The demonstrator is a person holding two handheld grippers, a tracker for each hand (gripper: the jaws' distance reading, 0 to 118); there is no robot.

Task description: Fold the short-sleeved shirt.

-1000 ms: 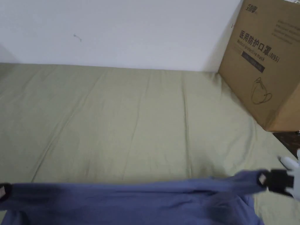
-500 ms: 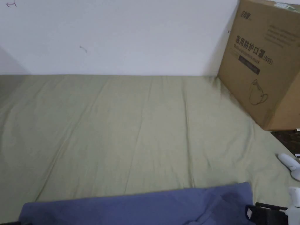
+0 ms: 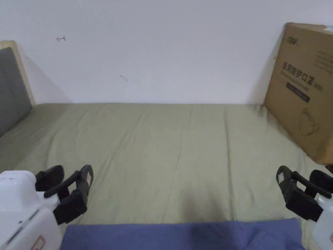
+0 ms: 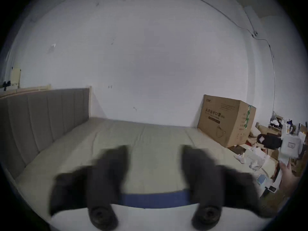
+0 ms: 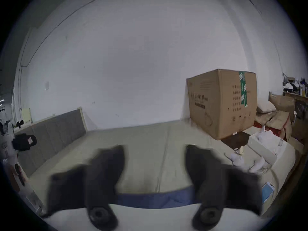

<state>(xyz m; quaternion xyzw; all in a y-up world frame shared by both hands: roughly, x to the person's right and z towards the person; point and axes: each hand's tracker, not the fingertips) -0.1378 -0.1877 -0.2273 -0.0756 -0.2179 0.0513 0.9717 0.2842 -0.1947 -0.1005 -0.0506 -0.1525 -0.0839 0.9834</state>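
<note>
The blue short-sleeved shirt (image 3: pixel 182 236) lies flat on the green bed sheet (image 3: pixel 169 146), at the near edge of the head view; only its far strip shows. My left gripper (image 3: pixel 68 175) hovers open above the shirt's left end, holding nothing. Open too, my right gripper (image 3: pixel 300 177) hangs above the shirt's right end. In the left gripper view the jaws stand wide apart over the shirt's blue edge (image 4: pixel 155 199). The right gripper view shows the same: spread jaws with the blue cloth (image 5: pixel 155 199) low between them.
A large cardboard box (image 3: pixel 305 88) stands on the bed's far right corner against the white wall. A grey padded headboard (image 3: pixel 11 88) bounds the left side. Clutter and white items (image 5: pixel 260 144) lie off the bed's right edge.
Both grippers let go of the shirt, opened and rose. The shirt, held stretched a second ago, now lies flat. The head camera tilted up and back.
</note>
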